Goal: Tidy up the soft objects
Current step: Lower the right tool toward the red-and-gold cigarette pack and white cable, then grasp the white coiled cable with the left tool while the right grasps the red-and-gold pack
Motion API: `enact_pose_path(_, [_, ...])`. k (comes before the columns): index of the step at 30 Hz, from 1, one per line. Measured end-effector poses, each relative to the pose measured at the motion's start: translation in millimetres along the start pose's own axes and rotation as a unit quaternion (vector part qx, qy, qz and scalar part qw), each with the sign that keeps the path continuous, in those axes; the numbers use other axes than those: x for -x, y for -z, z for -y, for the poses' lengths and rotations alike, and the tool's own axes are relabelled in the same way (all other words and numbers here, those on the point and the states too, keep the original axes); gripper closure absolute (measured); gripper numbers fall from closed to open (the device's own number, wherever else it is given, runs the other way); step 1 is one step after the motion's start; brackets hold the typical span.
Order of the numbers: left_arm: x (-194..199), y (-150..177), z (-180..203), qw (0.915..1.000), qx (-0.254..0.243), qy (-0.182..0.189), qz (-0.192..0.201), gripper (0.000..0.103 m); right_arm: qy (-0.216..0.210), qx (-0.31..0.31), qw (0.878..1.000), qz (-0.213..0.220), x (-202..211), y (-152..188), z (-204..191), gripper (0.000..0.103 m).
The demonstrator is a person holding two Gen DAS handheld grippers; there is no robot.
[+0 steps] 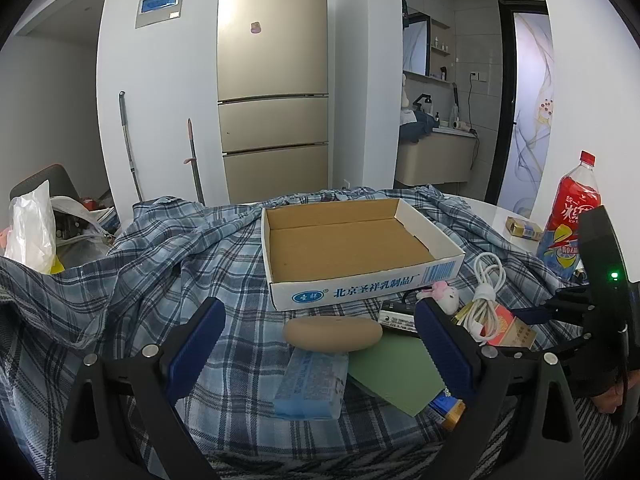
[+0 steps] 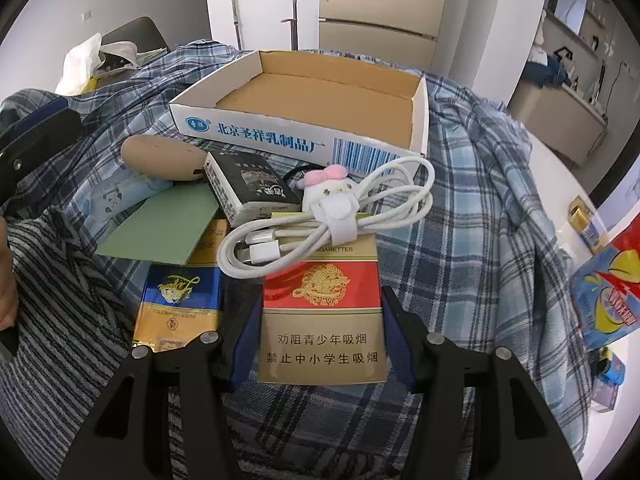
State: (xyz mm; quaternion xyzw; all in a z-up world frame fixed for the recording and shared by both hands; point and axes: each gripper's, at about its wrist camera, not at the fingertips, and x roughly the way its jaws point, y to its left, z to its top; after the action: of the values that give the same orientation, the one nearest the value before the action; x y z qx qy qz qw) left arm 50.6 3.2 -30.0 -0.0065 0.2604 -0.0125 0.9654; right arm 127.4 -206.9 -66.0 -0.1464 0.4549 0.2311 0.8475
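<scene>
Right gripper (image 2: 320,344) clamps the red-and-gold cigarette pack (image 2: 322,304), which lies just before the cardboard box (image 2: 256,130). Left gripper (image 1: 316,344) spreads wide over the tan pouch (image 1: 332,333), also just before it. Beyond, plaid cloth (image 1: 160,264) surrounds the box.

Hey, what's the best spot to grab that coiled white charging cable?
Grip the white cable at its strap-bound middle, coming from above with fingers across the bundle. There the strands are gathered into one narrow bunch; the loose loops at either end would likely slip.
</scene>
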Motion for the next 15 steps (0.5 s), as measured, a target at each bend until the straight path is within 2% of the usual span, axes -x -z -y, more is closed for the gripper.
enact_pose_path(7, [3.0, -1.4, 0.6, 0.9999, -0.003, 0.012, 0.001, 0.006, -0.012, 0.002, 0.999, 0.036, 13.3, 1.7, -0.5, 0.048])
enact_pose_path(12, [2.5, -5.1, 3.9, 0.9984, -0.009, 0.053, -0.016, 0.006, -0.042, 0.012, 0.999, 0.014, 11.8, -4.9, -2.6, 0.048])
enact_pose_path(15, [1.5, -4.9, 6.1, 0.9962, -0.013, 0.080, -0.029, 0.010, -0.055, 0.045, 0.997, 0.005, 16.5, -7.4, -13.2, 0.048])
